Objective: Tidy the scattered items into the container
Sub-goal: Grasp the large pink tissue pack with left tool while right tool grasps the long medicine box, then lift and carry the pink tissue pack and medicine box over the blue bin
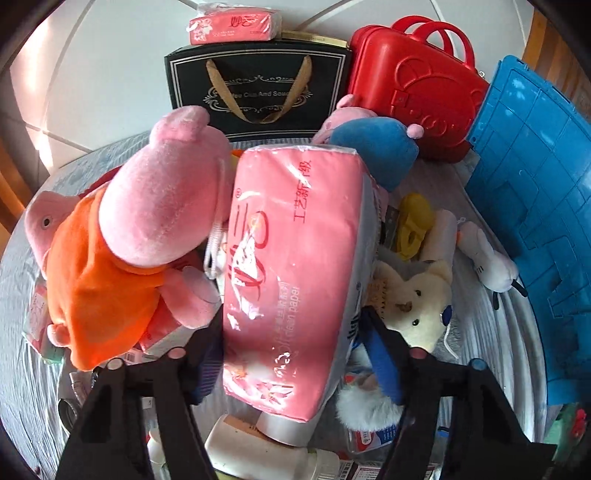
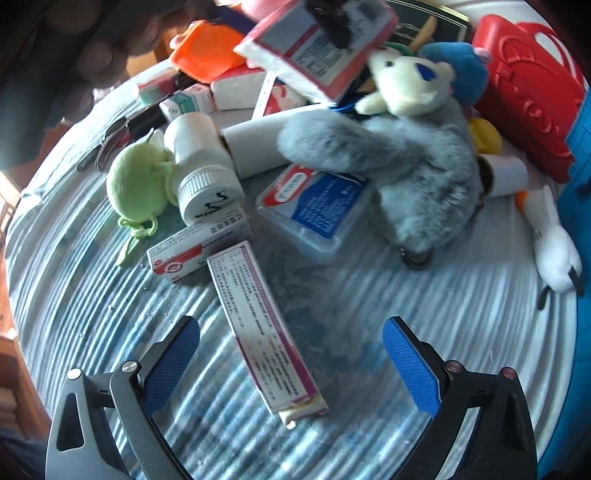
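Note:
My left gripper (image 1: 291,343) is shut on a pink tissue pack (image 1: 288,273) and holds it above the cluttered round table. The same pack (image 2: 325,48) shows raised at the top of the right wrist view. A pink pig plush in an orange dress (image 1: 122,243) lies left of it. A blue container (image 1: 535,206) stands at the right edge. My right gripper (image 2: 291,354) is open and empty, its blue pads either side of a long white medicine box (image 2: 258,325) on the tablecloth.
A grey plush (image 2: 417,177), green plush (image 2: 136,184), white bottle (image 2: 203,173), clear plastic box (image 2: 314,206), small white bird toy (image 2: 554,243) and cream bear (image 1: 417,299) litter the table. A red case (image 1: 413,85), black gift bag (image 1: 258,88) and another tissue pack (image 1: 232,26) stand behind.

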`<state>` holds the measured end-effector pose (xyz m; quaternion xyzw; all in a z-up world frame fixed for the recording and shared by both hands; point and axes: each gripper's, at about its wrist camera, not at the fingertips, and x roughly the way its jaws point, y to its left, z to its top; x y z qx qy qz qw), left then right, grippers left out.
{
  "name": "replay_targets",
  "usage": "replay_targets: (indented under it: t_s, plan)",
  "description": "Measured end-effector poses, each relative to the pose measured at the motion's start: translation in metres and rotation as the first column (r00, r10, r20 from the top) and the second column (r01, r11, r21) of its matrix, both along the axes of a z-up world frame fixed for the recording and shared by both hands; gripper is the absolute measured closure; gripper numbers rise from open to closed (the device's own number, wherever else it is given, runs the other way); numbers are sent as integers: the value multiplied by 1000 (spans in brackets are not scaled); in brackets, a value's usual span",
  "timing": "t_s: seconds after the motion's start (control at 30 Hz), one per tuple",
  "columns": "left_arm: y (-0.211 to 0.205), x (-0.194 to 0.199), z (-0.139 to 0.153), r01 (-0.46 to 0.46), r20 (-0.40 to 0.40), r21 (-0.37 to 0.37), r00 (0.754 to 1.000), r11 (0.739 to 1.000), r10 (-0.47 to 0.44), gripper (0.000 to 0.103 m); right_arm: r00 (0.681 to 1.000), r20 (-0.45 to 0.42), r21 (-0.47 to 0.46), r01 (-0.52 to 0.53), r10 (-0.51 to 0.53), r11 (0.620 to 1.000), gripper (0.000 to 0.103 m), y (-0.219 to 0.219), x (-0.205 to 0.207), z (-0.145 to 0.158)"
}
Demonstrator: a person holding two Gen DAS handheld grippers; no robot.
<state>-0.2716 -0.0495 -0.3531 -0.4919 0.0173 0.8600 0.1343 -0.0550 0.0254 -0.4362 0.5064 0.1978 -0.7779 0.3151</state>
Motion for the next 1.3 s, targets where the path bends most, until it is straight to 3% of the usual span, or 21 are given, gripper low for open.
replay_targets:
  t_s: [0.07, 0.13, 0.33, 0.6, 0.9, 1.3]
  plan:
    - [0, 4, 1, 12, -8, 12, 1000, 1000, -12, 44, 1000, -19, 30, -22, 23, 999, 18, -8, 3, -4]
    - [-3, 8, 3, 23, -11, 34, 1000, 999, -23, 45, 999, -14, 49, -30, 31, 998, 40, -13, 3, -8]
    - [-9, 25, 9, 59, -29, 60, 998, 996, -58, 47, 999, 17, 33, -34, 33, 999, 75, -13, 2, -6]
    - [-21, 44, 15, 33, -35, 66, 999, 997, -30, 47, 998, 56, 11, -1, 0, 1000, 75, 8, 5, -4]
    - [-32, 67, 29, 15, -53, 58, 999, 998, -12, 47, 1000, 30, 7, 9, -9, 1000, 75, 19, 17, 8]
    - [-38, 99, 58, -16, -84, 44, 996, 999, 20, 47, 999, -37, -13, 23, -24, 1000, 75, 10, 28, 63]
